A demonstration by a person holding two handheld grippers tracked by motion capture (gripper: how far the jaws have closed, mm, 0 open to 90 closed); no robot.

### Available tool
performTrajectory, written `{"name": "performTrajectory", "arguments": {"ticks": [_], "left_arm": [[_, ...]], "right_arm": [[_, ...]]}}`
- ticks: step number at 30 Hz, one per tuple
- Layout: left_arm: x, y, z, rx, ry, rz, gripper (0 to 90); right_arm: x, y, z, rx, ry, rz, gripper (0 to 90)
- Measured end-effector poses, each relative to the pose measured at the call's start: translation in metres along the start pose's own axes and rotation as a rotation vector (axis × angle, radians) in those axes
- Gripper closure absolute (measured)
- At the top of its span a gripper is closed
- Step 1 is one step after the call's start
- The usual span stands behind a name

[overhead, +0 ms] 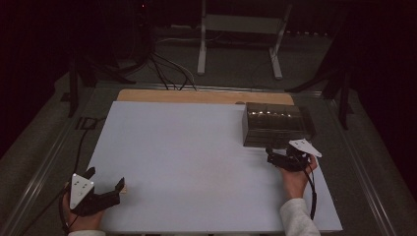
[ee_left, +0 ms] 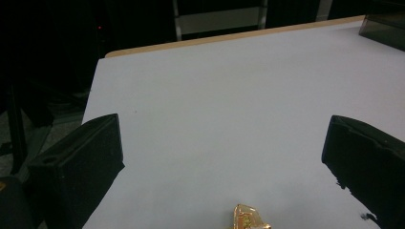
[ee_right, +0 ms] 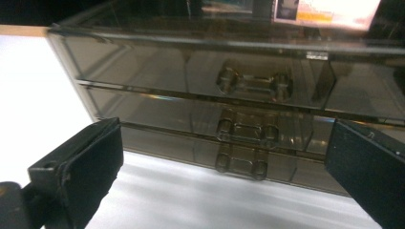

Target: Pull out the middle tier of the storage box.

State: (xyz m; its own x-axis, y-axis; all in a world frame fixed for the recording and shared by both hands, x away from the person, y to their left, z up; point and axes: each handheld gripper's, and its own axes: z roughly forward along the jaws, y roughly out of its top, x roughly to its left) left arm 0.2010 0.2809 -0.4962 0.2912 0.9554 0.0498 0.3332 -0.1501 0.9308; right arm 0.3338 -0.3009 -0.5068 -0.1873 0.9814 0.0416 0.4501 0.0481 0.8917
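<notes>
Item: one smoked translucent plastic drawer cabinet [overhead: 273, 124], rectangular, standing at the far right of the white tabletop [overhead: 187, 162]. In the right gripper view its front [ee_right: 229, 100] shows stacked drawers, each with a moulded recessed handle; three handles can be counted, one above another. A pale label with an orange band [ee_right: 329, 10] shows behind the top of the cabinet; its writing is too blurred to read.

Item: one small gold-coloured, shiny crumpled object [ee_left: 249, 218], lying on the tabletop at the near left edge, between the left gripper's jaws in the left gripper view. In the high view it shows as a small tan spot [overhead: 124, 188] just beside the jaw tips. What it is cannot be told.

Grippers: two, black, each with a grey three-cornered plate. The left gripper [overhead: 105, 184] rests at the near left corner, jaws wide apart, clamping nothing. The right gripper [overhead: 278, 155] sits just in front of the cabinet, jaws wide apart and facing the drawer fronts.

Table: one, white top with a wooden strip [overhead: 196, 96] along its far edge.
</notes>
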Motion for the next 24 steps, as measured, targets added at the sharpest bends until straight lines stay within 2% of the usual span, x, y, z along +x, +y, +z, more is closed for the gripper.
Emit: {"name": "performTrajectory", "arguments": {"ticks": [4,5,13,19,24], "left_arm": [[0.000,0.000,0.000,0.001,-0.001,0.001,1.5],[0.000,0.000,0.000,0.001,-0.001,0.001,1.4],[0.000,0.000,0.001,0.003,-0.002,0.003,1.5],[-0.001,0.000,0.001,0.003,-0.004,0.005,1.5],[0.000,0.000,0.001,0.003,-0.004,0.003,1.4]], "right_arm": [[-0.004,-0.002,0.006,0.022,-0.004,0.030,0.0],[-0.007,-0.004,0.010,0.031,0.004,0.052,0.0],[-0.007,-0.003,0.018,0.051,-0.006,0.076,0.0],[-0.008,-0.003,0.021,0.049,-0.019,0.084,0.0],[-0.008,-0.004,0.024,0.059,-0.057,0.067,0.0]]}}
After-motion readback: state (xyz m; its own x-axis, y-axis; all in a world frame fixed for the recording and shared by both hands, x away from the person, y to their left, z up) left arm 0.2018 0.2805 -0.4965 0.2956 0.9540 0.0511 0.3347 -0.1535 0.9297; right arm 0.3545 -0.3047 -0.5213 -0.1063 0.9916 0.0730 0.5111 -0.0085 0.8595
